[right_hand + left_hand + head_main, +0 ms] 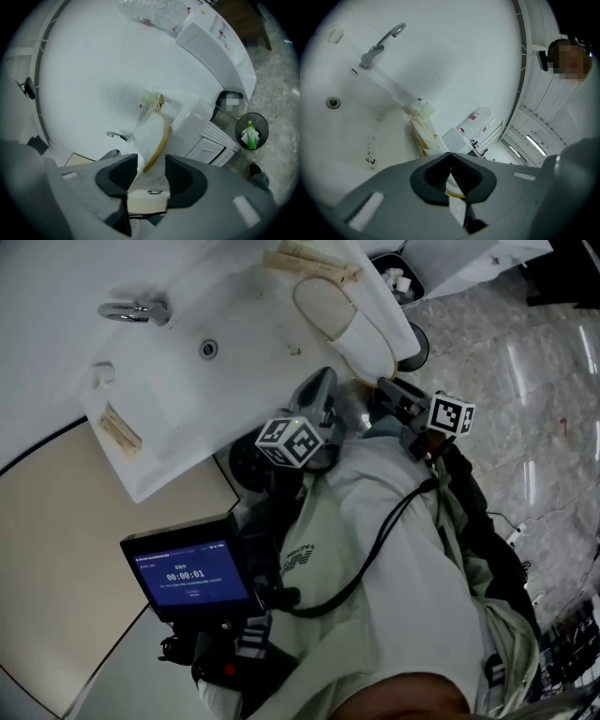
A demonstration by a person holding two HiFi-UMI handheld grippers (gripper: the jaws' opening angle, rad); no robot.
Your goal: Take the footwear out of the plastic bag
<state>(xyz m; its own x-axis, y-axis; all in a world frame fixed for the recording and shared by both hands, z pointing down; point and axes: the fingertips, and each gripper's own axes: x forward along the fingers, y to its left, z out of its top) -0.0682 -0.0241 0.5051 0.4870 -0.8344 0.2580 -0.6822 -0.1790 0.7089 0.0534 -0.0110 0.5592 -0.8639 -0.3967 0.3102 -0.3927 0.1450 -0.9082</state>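
Note:
A white slipper (330, 307) with a tan rim lies on the white counter's right end. It shows past the jaws in the right gripper view as a white slipper (153, 133), with crumpled clear plastic (151, 98) at its far end. My right gripper (151, 162) is open, and the slipper is in line with the gap but not pressed by the pads. In the head view the right gripper (392, 390) is just below the counter edge. My left gripper (450, 157) is shut; a white and tan slipper (457, 190) shows below its pads. Whether it pinches thin plastic is unclear.
The white counter (178, 409) carries a faucet (136, 310) and a drain (208, 349). More tan-edged slippers (423, 136) are stacked near the wall. A black bin (251, 131) with a green bottle stands on the marble floor. A screen device (192, 576) hangs at my chest.

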